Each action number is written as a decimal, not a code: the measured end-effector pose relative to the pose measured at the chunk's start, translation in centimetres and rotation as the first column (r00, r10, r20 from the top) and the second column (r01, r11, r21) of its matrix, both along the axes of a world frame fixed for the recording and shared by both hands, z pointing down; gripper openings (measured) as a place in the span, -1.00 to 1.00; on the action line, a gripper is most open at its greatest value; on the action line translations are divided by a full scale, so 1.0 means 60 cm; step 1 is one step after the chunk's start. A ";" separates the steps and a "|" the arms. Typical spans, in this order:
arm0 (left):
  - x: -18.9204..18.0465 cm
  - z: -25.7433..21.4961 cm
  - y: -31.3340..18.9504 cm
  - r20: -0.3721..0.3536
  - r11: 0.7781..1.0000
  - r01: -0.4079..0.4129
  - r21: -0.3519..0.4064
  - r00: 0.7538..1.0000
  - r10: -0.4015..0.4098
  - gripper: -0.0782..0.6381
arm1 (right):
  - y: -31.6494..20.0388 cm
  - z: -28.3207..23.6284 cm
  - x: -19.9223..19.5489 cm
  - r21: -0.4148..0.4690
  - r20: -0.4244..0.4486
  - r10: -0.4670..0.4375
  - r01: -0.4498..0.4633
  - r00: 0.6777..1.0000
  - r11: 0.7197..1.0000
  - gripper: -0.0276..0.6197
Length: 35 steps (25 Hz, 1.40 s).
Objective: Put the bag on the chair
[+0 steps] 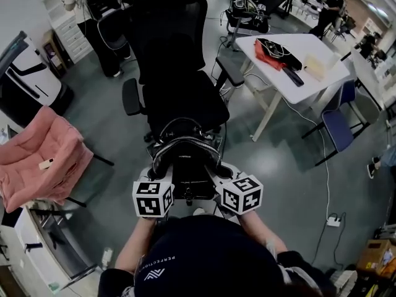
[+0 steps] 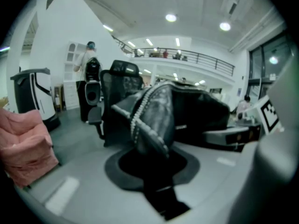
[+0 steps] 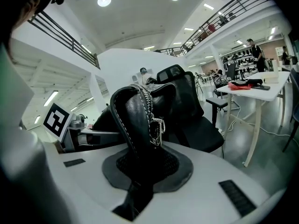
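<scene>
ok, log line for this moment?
phase: carry | left gripper: shut on bag | right gripper: shut on bag | bag: held before chair, not yet set down

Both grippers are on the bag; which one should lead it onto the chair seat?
Right, narrowly: both right gripper and left gripper clamp the bag, but the right gripper view shows the chair seat just beyond.

Chair seat [image 1: 185, 104] lies open from above and from its near edge, straight ahead of the bag [image 1: 185, 156]. Armrests [image 1: 131, 96] flank both sides; the backrest [image 1: 170, 36] closes the far side. Pink chair [image 1: 37, 159] (left) and table [image 1: 309, 57] (right) stand well apart, with open floor [image 1: 278, 159] between.
</scene>
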State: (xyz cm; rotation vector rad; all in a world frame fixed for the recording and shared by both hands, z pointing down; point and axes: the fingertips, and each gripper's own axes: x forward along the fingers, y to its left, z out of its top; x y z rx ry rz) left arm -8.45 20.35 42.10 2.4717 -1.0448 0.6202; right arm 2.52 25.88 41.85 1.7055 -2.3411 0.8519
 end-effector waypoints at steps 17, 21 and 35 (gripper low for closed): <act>0.001 0.027 -0.129 0.011 0.999 0.051 -0.014 0.999 -0.051 -0.54 | -0.136 0.025 0.005 -0.029 -0.019 -0.034 0.033 0.999 0.999 -0.79; 0.005 0.033 -0.182 0.004 0.999 0.037 -0.030 0.999 -0.036 -0.54 | -0.189 0.030 0.008 -0.043 -0.024 -0.026 0.025 0.999 0.999 -0.79; 0.004 0.053 -0.344 -0.035 0.998 0.006 -0.062 0.999 -0.008 -0.56 | -0.361 0.050 0.012 -0.058 -0.052 -0.023 0.020 0.998 0.998 -0.79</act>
